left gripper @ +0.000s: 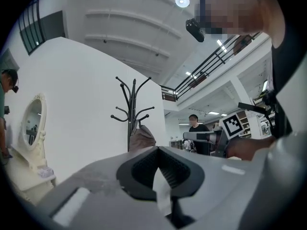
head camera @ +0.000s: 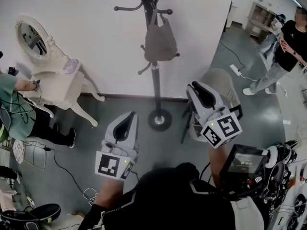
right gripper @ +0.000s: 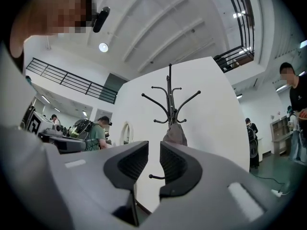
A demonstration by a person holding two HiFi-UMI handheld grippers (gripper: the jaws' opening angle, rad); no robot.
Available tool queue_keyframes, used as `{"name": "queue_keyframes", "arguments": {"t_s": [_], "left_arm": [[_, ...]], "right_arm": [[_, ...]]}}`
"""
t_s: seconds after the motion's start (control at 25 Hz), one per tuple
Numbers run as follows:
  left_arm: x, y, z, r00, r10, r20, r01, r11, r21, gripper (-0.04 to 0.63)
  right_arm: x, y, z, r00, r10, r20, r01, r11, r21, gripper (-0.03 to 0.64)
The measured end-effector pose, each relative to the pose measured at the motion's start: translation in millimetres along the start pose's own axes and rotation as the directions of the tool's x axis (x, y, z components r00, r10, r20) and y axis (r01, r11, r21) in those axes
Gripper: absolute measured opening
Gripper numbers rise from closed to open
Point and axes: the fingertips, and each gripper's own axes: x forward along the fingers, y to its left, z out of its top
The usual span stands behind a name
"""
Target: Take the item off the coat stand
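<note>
A black coat stand [head camera: 155, 80] rises in front of a white partition, its round base [head camera: 159, 120] on the grey floor. A grey-brown bag [head camera: 160, 42] hangs from one of its hooks. Both grippers are held short of the stand, well apart from the bag. My left gripper [head camera: 128, 116] sits left of the base; in the left gripper view its tips [left gripper: 157, 148] meet, shut and empty, below the bag [left gripper: 142, 138]. My right gripper [head camera: 195, 86] is right of the pole. Its jaws [right gripper: 154, 150] stand slightly apart with nothing between them, and the bag [right gripper: 174, 134] shows above them.
A white vanity table [head camera: 57, 80] with an oval mirror [head camera: 31, 35] stands at the left, with a person in green [head camera: 14, 104] beside it. A grey chair [head camera: 224, 87] is behind my right gripper. Another person [head camera: 288, 47] stands far right, near a power strip [head camera: 236, 70].
</note>
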Motion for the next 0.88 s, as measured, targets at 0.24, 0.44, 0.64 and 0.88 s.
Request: {"name": "queue_keyframes", "arguments": {"t_s": [0.24, 0.44, 0.64, 0.88], "left_arm": [[3, 18, -10, 1.0, -0.003, -0.015, 0.002, 1.0, -0.016, 0.012], [21, 35, -12, 1.0, 0.023, -0.017, -0.023, 1.0, -0.017, 0.014], [41, 43, -12, 0.998, 0.053, -0.029, -0.054, 0.998, -0.021, 0.014], [56, 51, -14, 0.994, 0.101, -0.028, -0.101, 0.995, -0.01, 0.014]], "right_arm": [[22, -3, -6, 1.0, -0.013, -0.01, 0.013, 1.0, 0.002, 0.105], [49, -25, -10, 1.0, -0.018, -0.02, 0.018, 1.0, 0.01, 0.181], [82, -49, -11, 1.0, 0.004, -0.029, -0.004, 1.0, 0.015, 0.21], [115, -66, -19, 0.998, 0.034, -0.047, -0.033, 0.999, 0.019, 0.246]]}}
